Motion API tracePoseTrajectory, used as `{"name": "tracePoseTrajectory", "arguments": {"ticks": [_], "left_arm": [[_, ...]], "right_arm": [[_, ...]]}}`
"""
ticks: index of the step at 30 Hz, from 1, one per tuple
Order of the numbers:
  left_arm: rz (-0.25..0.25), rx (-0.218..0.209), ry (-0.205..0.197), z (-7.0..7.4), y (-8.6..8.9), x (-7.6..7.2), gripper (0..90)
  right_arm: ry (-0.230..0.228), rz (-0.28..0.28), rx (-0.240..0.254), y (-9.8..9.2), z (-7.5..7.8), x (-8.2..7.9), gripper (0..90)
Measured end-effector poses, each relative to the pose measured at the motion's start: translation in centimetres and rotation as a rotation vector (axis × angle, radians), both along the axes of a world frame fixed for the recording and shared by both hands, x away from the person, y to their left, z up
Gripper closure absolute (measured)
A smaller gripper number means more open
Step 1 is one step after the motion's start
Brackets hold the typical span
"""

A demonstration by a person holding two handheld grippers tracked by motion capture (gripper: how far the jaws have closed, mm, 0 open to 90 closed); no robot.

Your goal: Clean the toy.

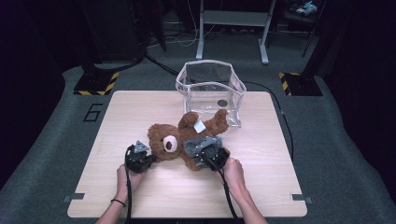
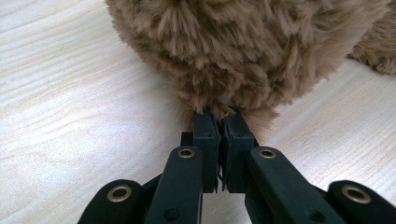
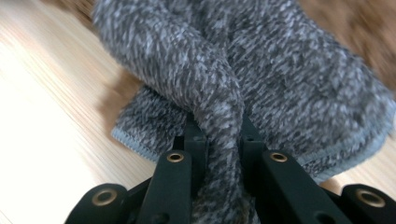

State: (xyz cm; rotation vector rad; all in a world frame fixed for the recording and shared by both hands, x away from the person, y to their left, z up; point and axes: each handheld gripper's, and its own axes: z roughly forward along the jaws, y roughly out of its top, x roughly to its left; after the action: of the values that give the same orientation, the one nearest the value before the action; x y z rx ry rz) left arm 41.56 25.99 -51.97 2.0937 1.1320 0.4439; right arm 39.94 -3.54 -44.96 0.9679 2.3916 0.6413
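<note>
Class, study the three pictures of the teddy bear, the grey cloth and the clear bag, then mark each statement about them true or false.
1. The left tool pinches the teddy bear's fur. True.
2. The right tool is open over bare wood. False: it is shut on the grey cloth.
3. The clear bag stands at the table's far edge. True.
4. The bear sits inside the bag. False: it lies on the table beside it.

Clear plastic bin [image 1: 211, 86] at table [image 1: 261, 186] far edge.
</note>
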Motion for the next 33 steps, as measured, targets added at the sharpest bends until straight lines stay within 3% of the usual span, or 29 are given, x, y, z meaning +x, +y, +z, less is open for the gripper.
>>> {"name": "tracePoseTrajectory", "arguments": {"ticks": [11,18,23,27,32,33], "left_arm": [[-0.001,0.005,0.002,0.0,0.0,0.0,86.2],[0.001,0.004,0.001,0.0,0.0,0.1,86.2],[0.006,0.013,0.004,0.1,0.0,0.0,85.3],[0.014,0.016,0.002,0.5,0.0,-0.3,76.3],[0.028,0.028,-0.047,1.8,0.0,-1.2,50.2],[0.036,0.026,-0.072,2.5,-0.1,-1.5,46.4]], "right_arm": [[-0.006,-0.124,0.031,-5.9,-0.4,-0.5,79.8],[0.006,-0.205,0.041,-8.2,-0.2,-0.4,79.7],[0.007,-0.225,0.056,-9.1,-0.3,-0.5,79.7],[-0.001,-0.215,0.058,-9.0,-0.1,-0.6,79.8],[-0.001,-0.211,0.059,-8.8,0.0,-0.4,79.7],[-0.001,-0.210,0.059,-8.8,0.0,-0.4,79.7]]}}
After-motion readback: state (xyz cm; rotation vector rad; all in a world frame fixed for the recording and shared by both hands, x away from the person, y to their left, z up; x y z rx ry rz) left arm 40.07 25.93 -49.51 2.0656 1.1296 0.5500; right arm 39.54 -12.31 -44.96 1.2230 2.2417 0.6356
